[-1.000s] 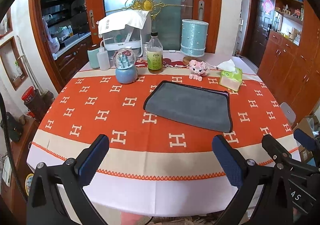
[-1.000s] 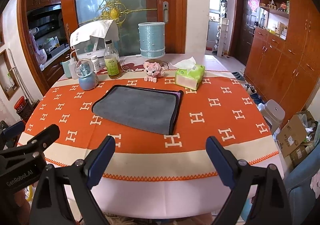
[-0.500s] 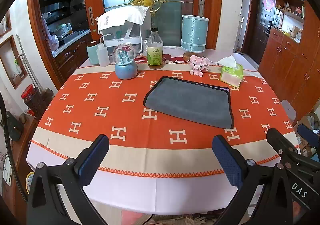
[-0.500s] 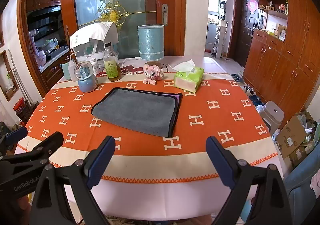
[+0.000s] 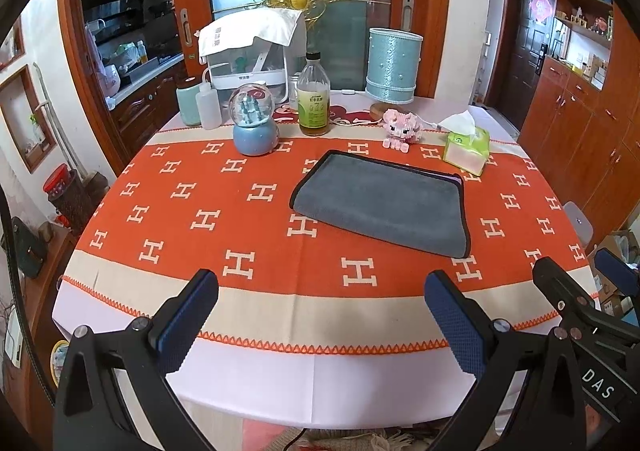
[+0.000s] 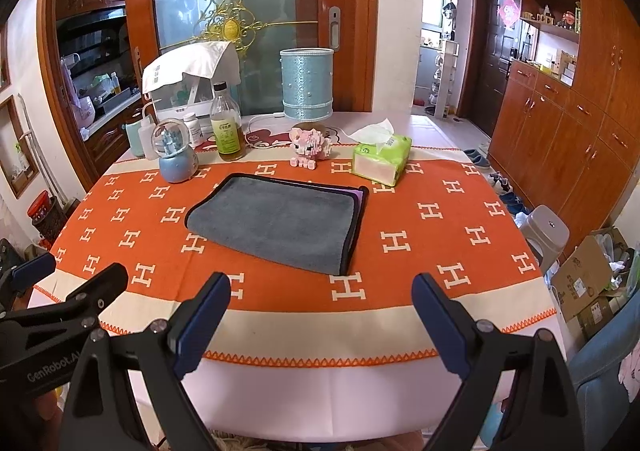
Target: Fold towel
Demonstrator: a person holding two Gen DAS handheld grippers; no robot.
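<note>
A grey towel (image 5: 382, 205) with a dark border lies folded flat on the orange tablecloth, right of centre in the left wrist view; it also shows in the right wrist view (image 6: 276, 221), with a purple layer peeking out at its right edge. My left gripper (image 5: 320, 307) is open and empty, held above the table's near edge, well short of the towel. My right gripper (image 6: 320, 311) is open and empty, also over the near edge. Each gripper shows at the edge of the other's view.
Along the far side of the table (image 5: 280, 315) stand a snow globe (image 5: 255, 127), a bottle (image 5: 314, 99), a pink toy pig (image 5: 400, 129), a green tissue pack (image 5: 467, 149) and a blue cylinder (image 5: 394, 65). A grey stool (image 6: 546, 233) stands to the right.
Both grippers have pulled back and risen slightly, so the table and towel sit a little farther away in both views. The towel has not moved. Both grippers stayed open.
</note>
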